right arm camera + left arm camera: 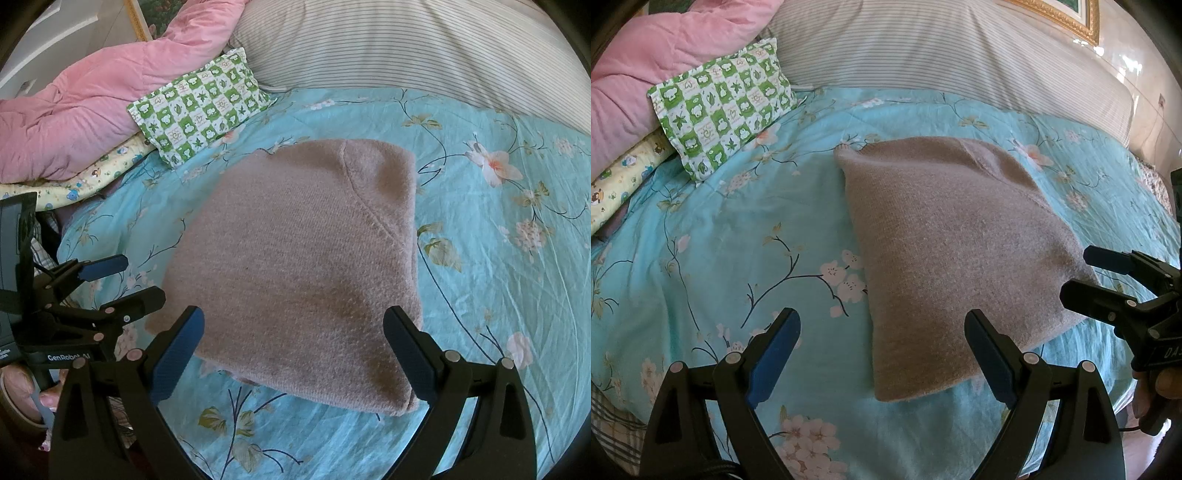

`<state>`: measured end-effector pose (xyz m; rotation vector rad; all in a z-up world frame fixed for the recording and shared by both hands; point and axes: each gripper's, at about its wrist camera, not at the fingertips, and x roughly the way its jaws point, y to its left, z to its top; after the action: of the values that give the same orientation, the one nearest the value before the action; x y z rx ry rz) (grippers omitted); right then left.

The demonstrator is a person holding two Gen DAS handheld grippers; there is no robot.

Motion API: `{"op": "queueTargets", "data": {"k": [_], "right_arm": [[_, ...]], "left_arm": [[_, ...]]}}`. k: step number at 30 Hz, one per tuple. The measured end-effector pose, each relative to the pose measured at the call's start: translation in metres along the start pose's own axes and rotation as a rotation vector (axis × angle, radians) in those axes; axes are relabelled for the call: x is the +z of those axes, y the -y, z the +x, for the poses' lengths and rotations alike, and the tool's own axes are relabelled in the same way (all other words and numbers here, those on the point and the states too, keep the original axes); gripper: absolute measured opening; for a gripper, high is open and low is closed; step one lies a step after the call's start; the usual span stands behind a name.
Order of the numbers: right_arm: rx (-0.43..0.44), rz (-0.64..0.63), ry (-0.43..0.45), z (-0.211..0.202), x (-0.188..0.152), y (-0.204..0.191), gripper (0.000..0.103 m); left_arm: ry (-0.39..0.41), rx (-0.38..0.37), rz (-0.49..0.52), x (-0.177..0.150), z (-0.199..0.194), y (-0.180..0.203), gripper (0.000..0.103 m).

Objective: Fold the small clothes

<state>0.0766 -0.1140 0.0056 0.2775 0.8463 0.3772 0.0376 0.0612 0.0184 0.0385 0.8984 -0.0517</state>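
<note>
Two grippers hover nearest, left gripper (882,354) and right gripper (293,352), jaws spread wide, grasping nothing. Beyond them the folded taupe sweater (295,266) lies flat on the floral bedsheet (738,229); farther off, a green checked pillow (724,107).

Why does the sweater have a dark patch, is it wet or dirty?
The folded sweater on the bedsheet does show a darker brownish patch near its front edge in the right wrist view. It may just be shadow from the hand-held gripper; the pictures cannot settle it. Otherwise the sweater lies neatly folded, and nothing else looks odd.
</note>
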Motion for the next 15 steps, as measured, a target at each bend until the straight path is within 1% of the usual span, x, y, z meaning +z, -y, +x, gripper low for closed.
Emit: {"op": "queueTargets", "data": {"k": [15], "right_arm": [[-0.002,0.002,0.005,-0.0002,-0.0003,-0.0052,0.098]], "left_arm": [[0.001,-0.001,0.003,0.0007,-0.0012,0.0021,0.091]]}}
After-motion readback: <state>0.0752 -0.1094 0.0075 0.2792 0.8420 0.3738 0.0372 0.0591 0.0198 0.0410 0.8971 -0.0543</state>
